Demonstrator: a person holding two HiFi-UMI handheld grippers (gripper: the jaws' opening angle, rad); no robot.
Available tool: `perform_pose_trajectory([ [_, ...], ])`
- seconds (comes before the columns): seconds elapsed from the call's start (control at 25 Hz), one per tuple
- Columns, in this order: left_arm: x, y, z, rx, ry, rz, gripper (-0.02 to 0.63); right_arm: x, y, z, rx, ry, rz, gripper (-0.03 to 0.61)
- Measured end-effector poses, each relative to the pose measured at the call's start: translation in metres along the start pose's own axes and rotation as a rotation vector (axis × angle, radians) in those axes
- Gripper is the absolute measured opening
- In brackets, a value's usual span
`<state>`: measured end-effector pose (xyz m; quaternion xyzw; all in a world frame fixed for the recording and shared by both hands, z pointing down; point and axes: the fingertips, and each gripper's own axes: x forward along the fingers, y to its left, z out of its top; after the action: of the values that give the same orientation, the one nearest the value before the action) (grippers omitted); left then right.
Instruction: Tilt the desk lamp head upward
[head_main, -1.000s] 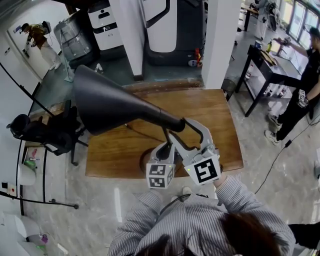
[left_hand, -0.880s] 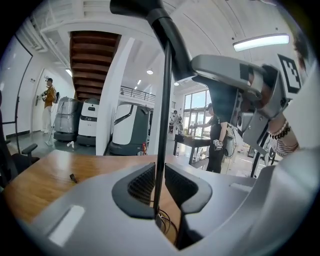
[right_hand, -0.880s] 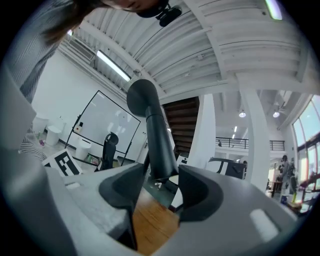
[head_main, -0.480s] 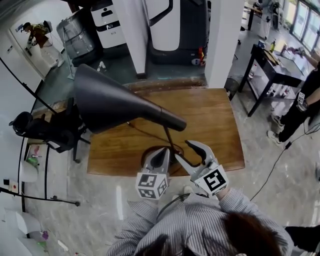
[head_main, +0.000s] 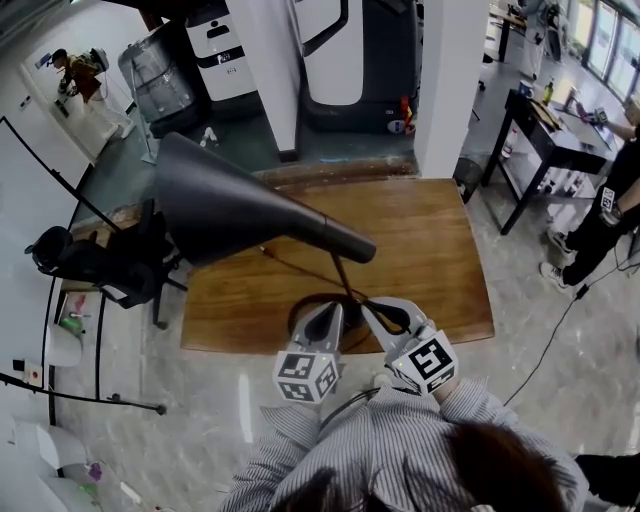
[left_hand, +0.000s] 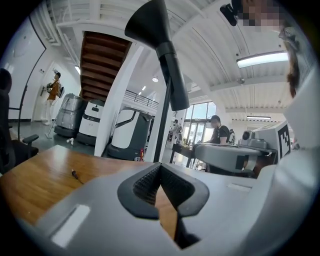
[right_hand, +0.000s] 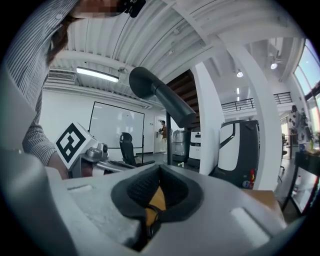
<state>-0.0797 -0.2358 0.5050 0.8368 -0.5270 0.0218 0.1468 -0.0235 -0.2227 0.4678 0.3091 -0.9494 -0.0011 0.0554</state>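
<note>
Lamp head (head_main: 230, 215) sits upper left of centre in the head view, on its stem (head_main: 343, 275) above the table (head_main: 440, 230). Left hand-held gripper (head_main: 328, 312) and right hand-held gripper (head_main: 372, 308) sit low by the base (head_main: 297, 315), jaws together, empty; the right's have just closed. Likely best: one pins the base while the other lifts the cone slowly.

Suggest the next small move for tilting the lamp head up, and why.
Probably open the right gripper and raise it to the narrow end of the lamp head. Its jaws have just closed on nothing, the left gripper is shut empty too, and both sit low by the lamp base, away from the head. The head already angles upward, so little may remain.
</note>
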Motion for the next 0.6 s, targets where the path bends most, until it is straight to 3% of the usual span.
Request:
perform_pose_trajectory([
  [0.6, -0.0013, -0.0032, -0.0068, -0.03, 0.022, -0.022, 0.005, 0.0023, 0.0024, -0.0073, -0.004, 0.021, -0.017, 0.003],
])
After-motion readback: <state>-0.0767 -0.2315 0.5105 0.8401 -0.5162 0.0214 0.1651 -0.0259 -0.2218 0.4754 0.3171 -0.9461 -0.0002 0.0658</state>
